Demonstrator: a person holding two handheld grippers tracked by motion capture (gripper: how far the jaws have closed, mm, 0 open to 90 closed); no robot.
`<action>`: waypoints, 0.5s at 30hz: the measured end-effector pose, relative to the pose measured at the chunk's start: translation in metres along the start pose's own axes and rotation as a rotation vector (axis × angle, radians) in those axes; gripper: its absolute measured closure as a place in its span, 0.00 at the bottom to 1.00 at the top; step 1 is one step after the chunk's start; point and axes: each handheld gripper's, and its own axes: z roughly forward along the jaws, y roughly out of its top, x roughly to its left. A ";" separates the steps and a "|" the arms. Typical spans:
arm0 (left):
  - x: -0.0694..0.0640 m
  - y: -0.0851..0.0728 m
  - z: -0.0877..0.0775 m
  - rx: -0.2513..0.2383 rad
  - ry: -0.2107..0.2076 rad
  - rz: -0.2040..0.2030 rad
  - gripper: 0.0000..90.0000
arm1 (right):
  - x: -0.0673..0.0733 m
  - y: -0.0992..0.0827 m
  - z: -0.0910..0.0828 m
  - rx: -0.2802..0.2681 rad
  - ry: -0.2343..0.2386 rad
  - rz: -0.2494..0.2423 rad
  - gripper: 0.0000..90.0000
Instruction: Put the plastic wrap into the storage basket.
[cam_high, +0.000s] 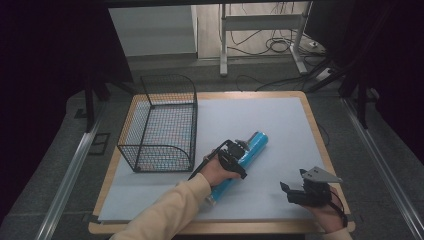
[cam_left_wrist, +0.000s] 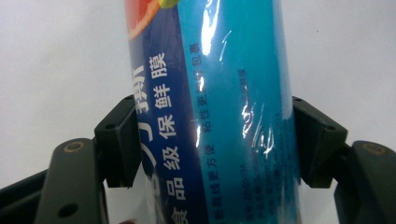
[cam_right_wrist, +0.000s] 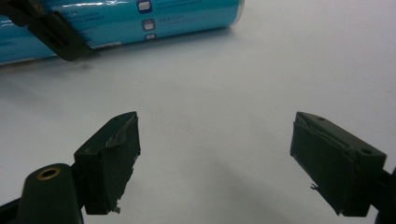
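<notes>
Pale sheeting covers the worktop (cam_high: 280, 125); the blue cling-film roll (cam_high: 250, 150) lies slantwise near its middle, pinched between the left gripper's (cam_high: 235, 159) jaws. Likely next: a lift toward the wire basket (cam_high: 160, 125) at the left edge. Right gripper (cam_high: 300, 189) rests spread, empty, by the front right corner.

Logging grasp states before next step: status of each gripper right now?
Left gripper: closed on the blue roll, a jaw against each side.
Right gripper: open, holding nothing, over the white sheet.

Basket (cam_high: 162, 125) left of roll (cam_high: 242, 160); right claw (cam_high: 295, 186) right of it.
</notes>
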 end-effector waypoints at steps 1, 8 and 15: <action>0.000 0.000 0.000 0.003 -0.001 0.000 0.33 | 0.000 0.000 0.000 0.003 -0.002 0.000 0.18; 0.008 0.003 -0.003 0.023 -0.030 -0.009 0.34 | -0.001 0.000 0.000 -0.001 -0.002 -0.001 0.18; 0.014 0.004 -0.014 -0.013 -0.057 -0.015 0.34 | -0.002 0.000 -0.001 -0.003 -0.008 -0.002 0.18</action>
